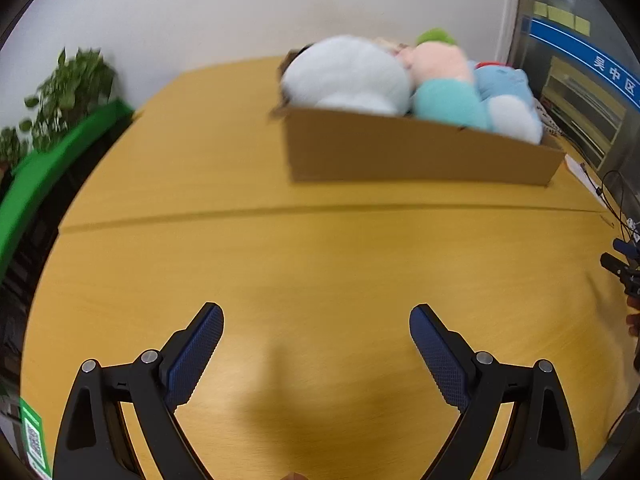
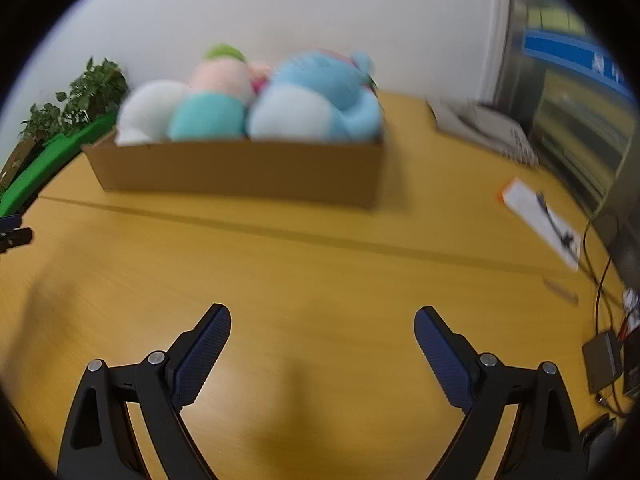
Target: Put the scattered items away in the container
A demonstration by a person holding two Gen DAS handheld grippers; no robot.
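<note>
A shallow cardboard box (image 1: 420,152) stands on the wooden table (image 1: 320,260), heaped with plush toys: a white one (image 1: 344,74), a pink one (image 1: 436,60), a teal one (image 1: 448,104) and a light blue one (image 1: 504,84). The box (image 2: 240,168) and its toys, among them the light blue one (image 2: 320,80), also show in the right wrist view. My left gripper (image 1: 316,316) is open and empty over bare table, short of the box. My right gripper (image 2: 322,316) is open and empty too. Its tip shows at the right edge of the left wrist view (image 1: 622,268).
A potted plant (image 1: 68,92) and a green board (image 1: 60,160) stand at the table's left edge. On the right lie a white paper with a pen (image 2: 540,220), a grey device (image 2: 480,128), cables and a small box (image 2: 604,360).
</note>
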